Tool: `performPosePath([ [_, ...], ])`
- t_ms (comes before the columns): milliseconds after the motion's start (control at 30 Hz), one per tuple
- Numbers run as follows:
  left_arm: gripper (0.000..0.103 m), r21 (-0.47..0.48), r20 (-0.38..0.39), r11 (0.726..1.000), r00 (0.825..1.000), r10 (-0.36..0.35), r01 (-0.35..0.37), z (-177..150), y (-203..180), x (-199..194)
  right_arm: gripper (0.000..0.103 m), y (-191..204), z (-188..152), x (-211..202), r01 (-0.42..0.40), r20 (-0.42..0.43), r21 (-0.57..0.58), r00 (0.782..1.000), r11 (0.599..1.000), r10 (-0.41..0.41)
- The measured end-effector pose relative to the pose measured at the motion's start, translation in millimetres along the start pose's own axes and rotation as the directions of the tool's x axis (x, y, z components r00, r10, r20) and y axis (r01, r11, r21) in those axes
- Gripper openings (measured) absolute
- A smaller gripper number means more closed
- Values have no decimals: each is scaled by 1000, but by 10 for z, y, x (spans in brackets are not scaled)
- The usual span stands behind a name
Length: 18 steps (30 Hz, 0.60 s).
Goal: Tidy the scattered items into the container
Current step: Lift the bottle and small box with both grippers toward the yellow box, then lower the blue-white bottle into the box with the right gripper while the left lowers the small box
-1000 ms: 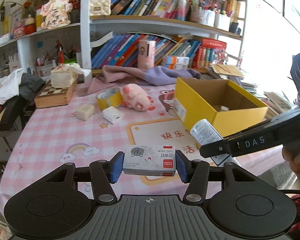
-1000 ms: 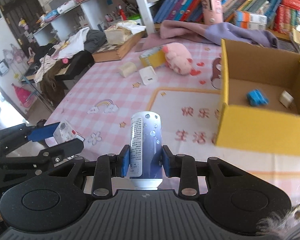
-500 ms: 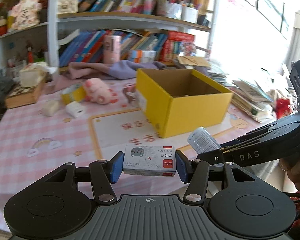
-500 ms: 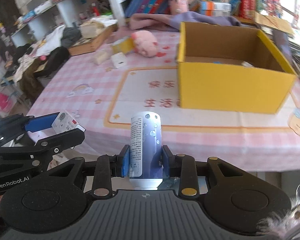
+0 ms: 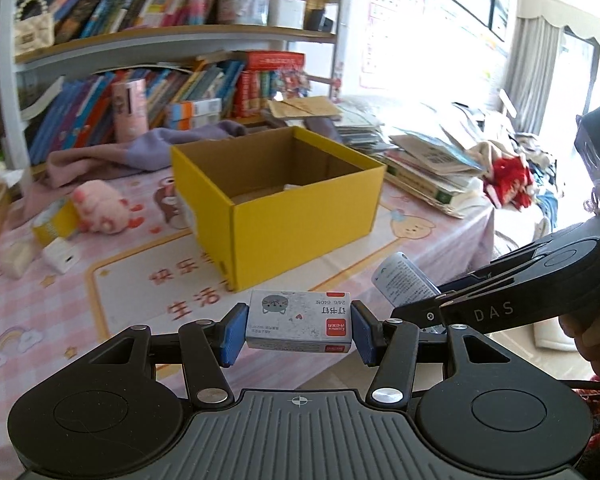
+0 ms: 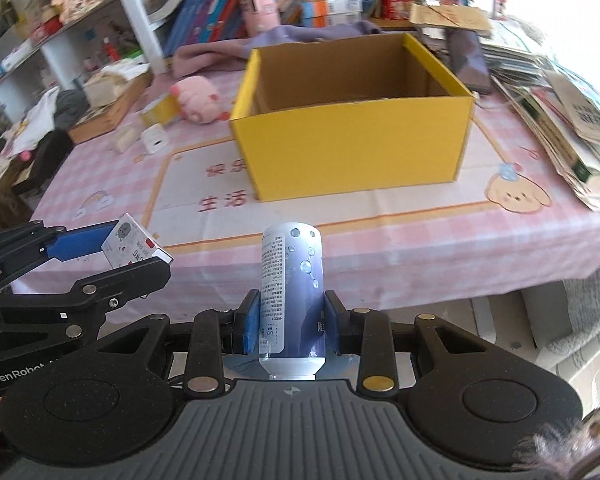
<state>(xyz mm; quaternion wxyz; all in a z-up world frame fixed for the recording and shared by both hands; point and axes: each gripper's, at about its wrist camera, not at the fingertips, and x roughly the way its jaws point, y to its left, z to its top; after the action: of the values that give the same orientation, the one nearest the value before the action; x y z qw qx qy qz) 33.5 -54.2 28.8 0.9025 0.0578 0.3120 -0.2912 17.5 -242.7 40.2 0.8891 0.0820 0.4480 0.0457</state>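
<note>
My left gripper [image 5: 299, 328] is shut on a small grey staple box [image 5: 299, 321] with a cat print and red label, held in the air off the table's near edge. My right gripper [image 6: 291, 320] is shut on a blue-white tube [image 6: 291, 292], held upright in front of the table. The open yellow cardboard box [image 6: 352, 136] stands on the pink checked tablecloth, ahead of both grippers; it also shows in the left wrist view [image 5: 300, 204]. The left gripper with the staple box [image 6: 134, 246] shows at the left of the right wrist view, and the tube [image 5: 404, 286] at the right of the left wrist view.
Left of the box lie a pink plush pig [image 5: 100, 208], a yellow tape roll [image 5: 54, 226], a white charger [image 5: 62, 256] and a cream block [image 5: 16, 260]. Stacked books and papers [image 6: 572, 120] crowd the table's right end. A purple cloth [image 6: 268, 44] and bookshelves lie behind.
Both grippers have pulled back from the table and swung right with their loads still held. The yellow box now sits farther ahead and nearer the middle of both views.
</note>
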Motion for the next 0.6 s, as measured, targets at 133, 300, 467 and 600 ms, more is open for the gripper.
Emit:
performPosePath([
  [133,53,26,-8,999,1000,-27,27,78,-95,112,31,-148,21,-15,17,0,31,1000,999,-17],
  [300,53,46,-3,998,999,-44,45,171,-186,235,31,-306,83,-21,31,5,49,999,998,-31],
  [467,53,61,10,997,999,-47,46,273,-239,329,31,-452,170,-1,34,12,64,999,997,-34],
  [600,53,76,27,997,999,-36,33,384,-255,403,31,-551,272,14,26,29,72,999,997,-28],
])
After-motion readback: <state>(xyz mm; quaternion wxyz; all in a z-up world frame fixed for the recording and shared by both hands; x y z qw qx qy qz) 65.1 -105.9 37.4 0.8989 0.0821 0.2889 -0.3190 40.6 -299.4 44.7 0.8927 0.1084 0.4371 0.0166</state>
